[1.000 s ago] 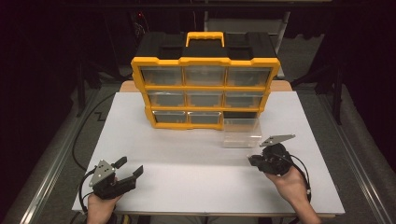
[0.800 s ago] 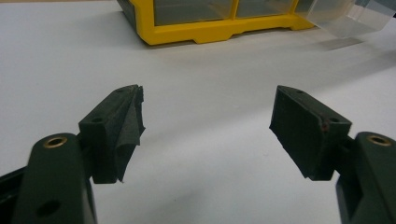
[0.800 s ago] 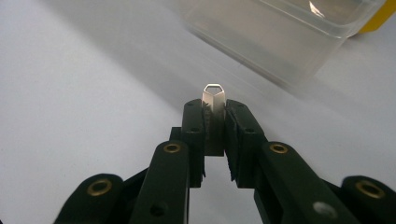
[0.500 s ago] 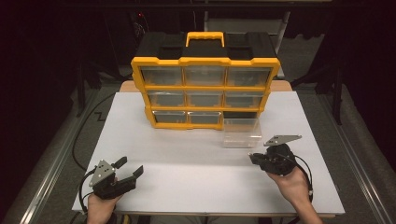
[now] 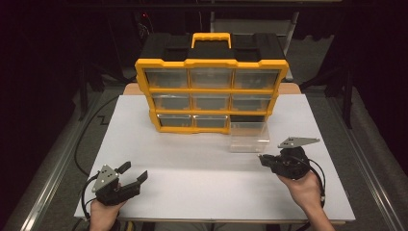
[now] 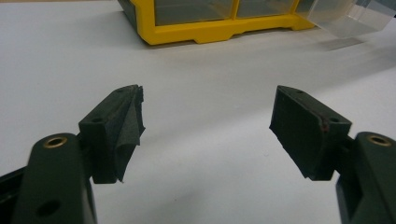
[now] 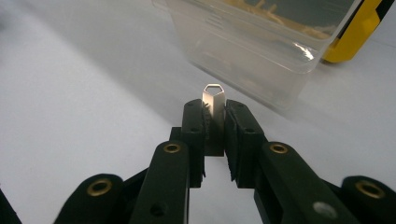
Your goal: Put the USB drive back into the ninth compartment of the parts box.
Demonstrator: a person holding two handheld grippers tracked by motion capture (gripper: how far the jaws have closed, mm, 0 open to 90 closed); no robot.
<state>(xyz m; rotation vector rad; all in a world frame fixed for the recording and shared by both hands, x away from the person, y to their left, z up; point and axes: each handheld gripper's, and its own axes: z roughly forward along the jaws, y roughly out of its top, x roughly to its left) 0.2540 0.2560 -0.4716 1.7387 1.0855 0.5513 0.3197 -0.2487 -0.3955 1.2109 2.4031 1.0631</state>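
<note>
- R gripper (image 7: 214,122): our jaws are clamped on a small metal clip (image 7: 213,95), its tip poking out, aimed at the clear drawer (image 5: 248,136) near by on the table (image 5: 192,163).
- Pick-up looks done; we judge the drop into that drawer, then sliding it back into the yellow organizer (image 5: 211,91), is left.
- L gripper (image 5: 132,174): jaws wide, nothing held, idle at the near edge.

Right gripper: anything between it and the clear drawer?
Nothing. In the right gripper view, bare white table runs from the right gripper, shut on a small metal piece, to the clear drawer.
</note>
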